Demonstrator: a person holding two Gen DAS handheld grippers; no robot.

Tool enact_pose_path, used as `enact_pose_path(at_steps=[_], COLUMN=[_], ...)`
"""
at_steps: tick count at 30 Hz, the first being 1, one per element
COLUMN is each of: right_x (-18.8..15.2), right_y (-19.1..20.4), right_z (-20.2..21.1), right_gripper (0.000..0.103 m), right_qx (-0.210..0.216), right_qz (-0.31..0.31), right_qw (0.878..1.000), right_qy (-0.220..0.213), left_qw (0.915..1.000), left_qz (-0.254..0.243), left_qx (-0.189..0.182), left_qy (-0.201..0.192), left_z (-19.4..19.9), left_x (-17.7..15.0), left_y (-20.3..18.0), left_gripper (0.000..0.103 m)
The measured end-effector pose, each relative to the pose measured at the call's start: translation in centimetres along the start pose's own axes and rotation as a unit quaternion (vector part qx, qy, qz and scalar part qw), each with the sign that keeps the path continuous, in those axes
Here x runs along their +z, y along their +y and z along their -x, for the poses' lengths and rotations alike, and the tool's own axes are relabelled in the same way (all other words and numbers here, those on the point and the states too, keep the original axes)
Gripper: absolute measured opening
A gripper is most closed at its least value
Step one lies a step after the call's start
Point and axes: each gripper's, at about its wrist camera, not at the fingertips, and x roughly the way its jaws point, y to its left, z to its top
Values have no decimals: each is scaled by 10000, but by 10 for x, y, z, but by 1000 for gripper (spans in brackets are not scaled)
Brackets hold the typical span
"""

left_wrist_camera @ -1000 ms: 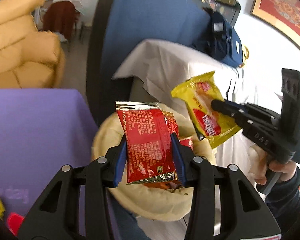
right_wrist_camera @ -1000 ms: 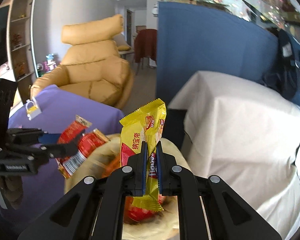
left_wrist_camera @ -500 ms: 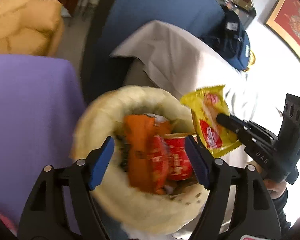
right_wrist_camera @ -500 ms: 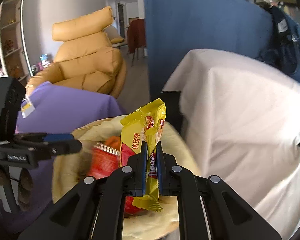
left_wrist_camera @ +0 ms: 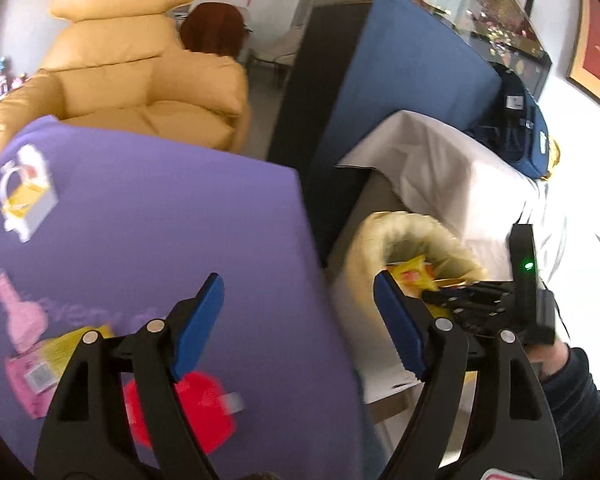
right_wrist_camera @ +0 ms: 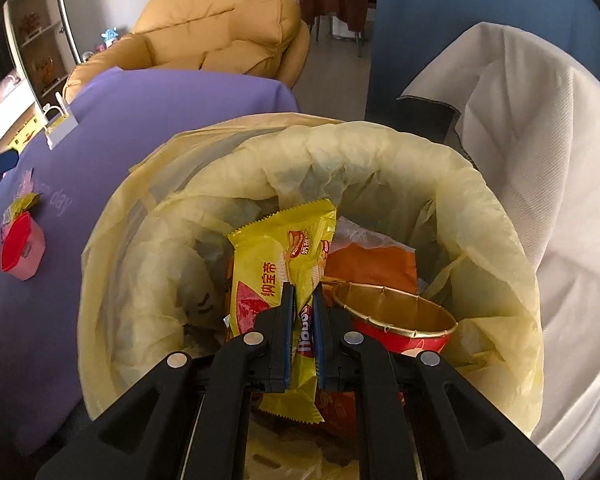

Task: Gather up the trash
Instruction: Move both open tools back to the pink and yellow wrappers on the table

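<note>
**Left gripper empties and swings away as the right lowers a yellow wrapper into the bin**

The landmark here is the trash bin (right_wrist_camera: 496, 216), a round bin lined with a pale yellow bag, standing just beside a purple-covered worktop (left_wrist_camera: 148, 216).

A second ago the left gripper (left_wrist_camera: 296, 312) held a red snack packet over the bin. Its fingers have just been opening, and now they are spread wide with nothing between them. The packet is no longer in them; in the left wrist view the gripper has swung off the bin and over the worktop beside it, so the bin now sits to its right. Judging from this, the red packet has been dropped in, though it cannot be singled out among the red and orange items already inside.

The right gripper (right_wrist_camera: 300, 308) is still clenched on a yellow snack wrapper (right_wrist_camera: 280, 256). It has come down from above the bin, and the wrapper now hangs inside the rim, over a red and gold paper cup (right_wrist_camera: 400, 320) and an orange packet (right_wrist_camera: 368, 264).

More trash waits on the worktop away from the bin: a red object (left_wrist_camera: 204, 412), blurred, just below the left fingers, and a pink and yellow packet (left_wrist_camera: 40, 364) further from the bin.

Likely next: the right fingers release the wrapper, and the left reaches for the red object.
</note>
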Motion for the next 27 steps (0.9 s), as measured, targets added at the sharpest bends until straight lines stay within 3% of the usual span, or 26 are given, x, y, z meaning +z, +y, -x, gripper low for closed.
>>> enact_pose_path(at_steps=[5, 7, 12, 14, 16, 18, 22, 27], right_x=[-3, -6, -7, -6, -3, 0, 4, 10], right_y=[5, 5, 0, -2, -1, 2, 18, 63], right_z=[8, 15, 36, 47, 54, 61, 68, 69], right_gripper=[17, 30, 31, 35, 47, 47, 47, 47], right_qx=[-63, -110, -172, -282, -422, -541, -18, 250], right_qz=[-5, 38, -78, -122, -117, -90, -124, 231], right_qw=[10000, 9999, 9997, 9991, 9983, 9972, 9982, 9967], right_qy=[-11, -33, -163, -285, -390, -517, -582, -731], left_qw=[9991, 9983, 9952, 9930, 9907, 9875, 9826, 9842], left_qz=[310, 419, 758, 899, 1014, 1170, 1379, 1277], left_qx=[293, 391, 624, 763, 894, 1037, 1218, 1215], left_qy=[-29, -43, -55, -112, -153, -200, -258, -144], left_z=[16, 22, 41, 51, 59, 69, 85, 84], left_x=[-12, -17, -35, -42, -46, -52, -63, -66], left_y=[37, 50, 87, 104, 118, 135, 163, 175], left_gripper=[73, 73, 73, 73, 73, 73, 74, 75])
